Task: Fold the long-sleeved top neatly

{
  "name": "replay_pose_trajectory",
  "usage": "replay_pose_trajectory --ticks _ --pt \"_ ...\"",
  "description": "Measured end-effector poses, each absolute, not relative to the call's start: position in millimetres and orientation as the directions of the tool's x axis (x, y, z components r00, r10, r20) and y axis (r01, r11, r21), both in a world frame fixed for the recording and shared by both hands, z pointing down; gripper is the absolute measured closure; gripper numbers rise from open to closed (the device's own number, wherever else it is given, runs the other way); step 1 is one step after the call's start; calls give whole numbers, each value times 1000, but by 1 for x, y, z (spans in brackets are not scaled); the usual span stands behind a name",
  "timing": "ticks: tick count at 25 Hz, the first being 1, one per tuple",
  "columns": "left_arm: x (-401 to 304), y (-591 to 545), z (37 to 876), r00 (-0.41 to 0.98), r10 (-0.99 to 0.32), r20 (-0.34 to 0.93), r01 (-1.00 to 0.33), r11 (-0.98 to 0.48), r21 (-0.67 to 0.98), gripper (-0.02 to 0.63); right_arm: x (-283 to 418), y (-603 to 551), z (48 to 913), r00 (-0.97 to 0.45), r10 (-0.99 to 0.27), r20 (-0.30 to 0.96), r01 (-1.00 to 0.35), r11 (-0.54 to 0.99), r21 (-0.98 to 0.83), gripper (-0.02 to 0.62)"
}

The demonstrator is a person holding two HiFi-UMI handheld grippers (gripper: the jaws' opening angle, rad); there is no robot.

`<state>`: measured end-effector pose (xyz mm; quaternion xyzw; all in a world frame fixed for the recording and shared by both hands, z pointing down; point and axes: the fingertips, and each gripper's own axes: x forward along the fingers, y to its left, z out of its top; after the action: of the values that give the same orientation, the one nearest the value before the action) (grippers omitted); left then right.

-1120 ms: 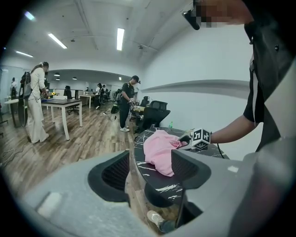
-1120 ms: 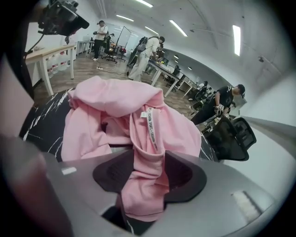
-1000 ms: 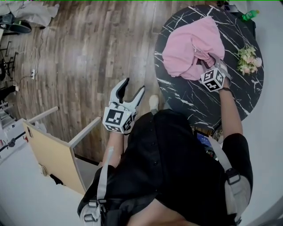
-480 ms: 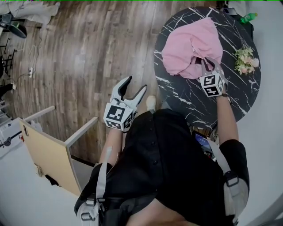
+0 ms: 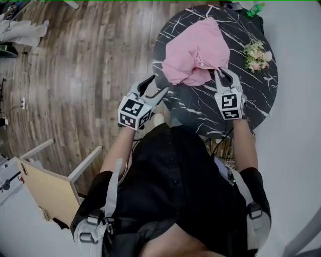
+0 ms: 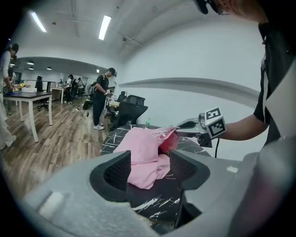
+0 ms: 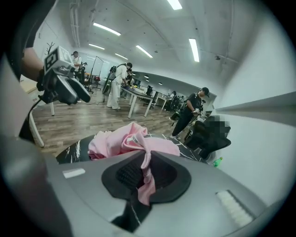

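Observation:
A crumpled pink long-sleeved top lies on the round black marble table. My right gripper is at the top's near right edge. Its jaws closed a moment ago and are shut on a fold of the pink fabric, which hangs between the pads and is raised off the table. My left gripper is over the table's left edge, beside the top. Its jaws have just been closing a little but stand open, with nothing between them. The top lies beyond them.
A small bunch of flowers lies at the table's right side and a green bottle stands at its far edge. A wooden chair stands on the wood floor at lower left. People and office chairs are far behind.
My left gripper has swung up and right from beside my body to the table's left edge. My right gripper has shut on the top's edge and lifted it.

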<state>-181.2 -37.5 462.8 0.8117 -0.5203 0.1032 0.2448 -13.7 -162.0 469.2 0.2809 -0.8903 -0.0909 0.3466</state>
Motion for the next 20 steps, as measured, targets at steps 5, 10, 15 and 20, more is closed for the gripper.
replay_pose_trajectory --ticks 5,10,15,20 --pt "-152 -88 474 528 -728 437 -849 -444 286 333 4 -140 458 -586 -589 557 -473 806 355 558" --pt "-122 -119 485 584 -664 466 -809 -525 266 333 27 -126 448 -567 -619 544 -510 782 359 558" --pt "-91 -129 504 629 -591 505 -763 -594 255 333 52 -122 443 -531 -659 533 -588 739 329 558" --pt "-65 -130 518 662 -547 513 -730 -626 274 371 65 -122 436 -515 -689 510 -621 710 333 558"
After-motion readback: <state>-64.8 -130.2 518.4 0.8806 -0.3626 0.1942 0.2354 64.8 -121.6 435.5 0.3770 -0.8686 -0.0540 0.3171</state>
